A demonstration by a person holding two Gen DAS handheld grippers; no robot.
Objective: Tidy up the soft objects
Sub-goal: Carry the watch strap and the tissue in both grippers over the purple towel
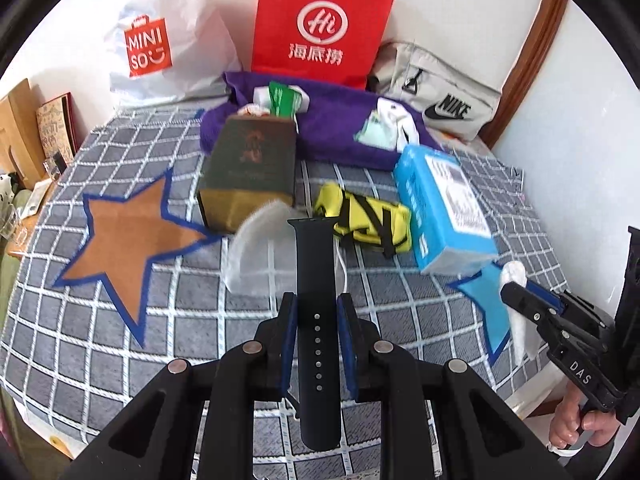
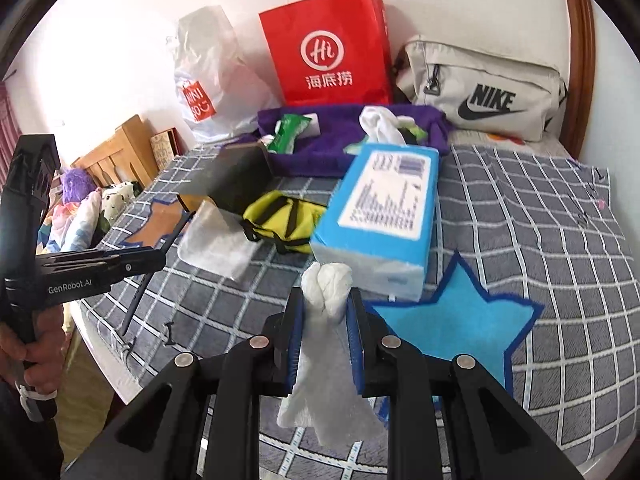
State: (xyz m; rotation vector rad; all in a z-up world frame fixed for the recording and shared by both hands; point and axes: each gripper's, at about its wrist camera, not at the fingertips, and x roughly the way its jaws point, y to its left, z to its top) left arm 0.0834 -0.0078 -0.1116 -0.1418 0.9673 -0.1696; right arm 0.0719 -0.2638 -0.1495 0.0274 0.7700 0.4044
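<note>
My left gripper (image 1: 317,308) is shut on a black watch strap (image 1: 316,280) and holds it above the checked cloth, right of the brown star patch (image 1: 128,244). My right gripper (image 2: 325,304) is shut on a white crumpled tissue (image 2: 326,292) and holds it over the blue star patch (image 2: 452,316). The right gripper also shows in the left wrist view (image 1: 520,292), with the tissue (image 1: 516,276) in it. A yellow folded pouch with black straps (image 1: 364,220) (image 2: 284,216) lies between a dark box and a blue tissue pack.
A dark green-gold box (image 1: 248,172), a blue tissue pack (image 2: 380,212) and a clear plastic wrapper (image 2: 216,240) lie mid-bed. A purple towel (image 2: 340,140) holds small packets and a white sock. A red paper bag (image 2: 332,60), a Miniso bag (image 1: 160,40) and a Nike bag (image 2: 484,92) stand at the wall.
</note>
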